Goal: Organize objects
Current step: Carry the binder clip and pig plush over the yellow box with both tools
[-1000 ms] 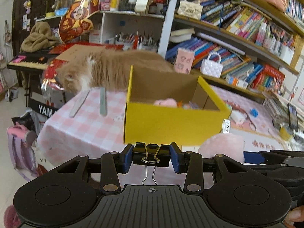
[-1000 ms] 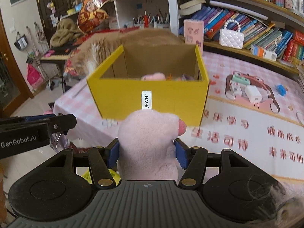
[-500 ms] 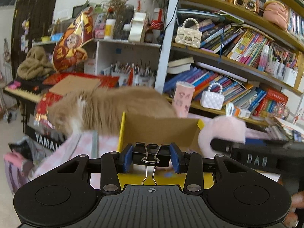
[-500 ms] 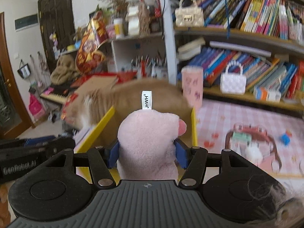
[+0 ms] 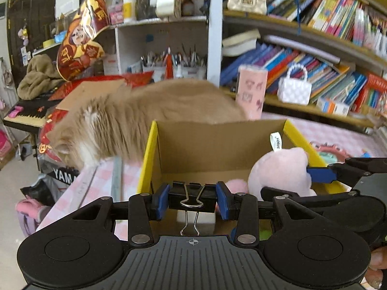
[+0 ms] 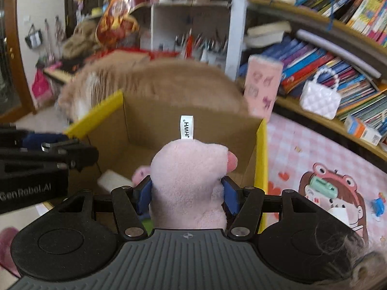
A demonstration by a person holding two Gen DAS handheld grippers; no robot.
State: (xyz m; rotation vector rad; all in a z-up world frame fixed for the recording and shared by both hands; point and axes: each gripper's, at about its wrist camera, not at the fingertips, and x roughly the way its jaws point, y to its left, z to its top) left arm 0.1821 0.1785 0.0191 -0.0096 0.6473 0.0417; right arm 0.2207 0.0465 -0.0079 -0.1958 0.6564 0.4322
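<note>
A yellow cardboard box (image 5: 150,154) (image 6: 262,149) stands open on the pink checked table. My left gripper (image 5: 192,199) is shut on a black binder clip (image 5: 192,194) and holds it over the box's near edge. My right gripper (image 6: 186,193) is shut on a pink plush toy (image 6: 189,171) with a white tag and holds it over the box's open top; the toy also shows in the left wrist view (image 5: 280,171). Inside the box lie another pink plush (image 6: 141,172) and a white block (image 6: 113,181).
A long-haired orange cat (image 5: 145,118) (image 6: 154,84) lies on the table right behind the box. A pink cup (image 5: 251,91) stands beside it. Bookshelves (image 5: 314,55) run along the back. Small items lie on the cartoon mat (image 6: 333,193) at the right.
Both grippers have risen from in front of the box and moved forward. They now hold the clip and the plush over its open top. The cat has stayed put.
</note>
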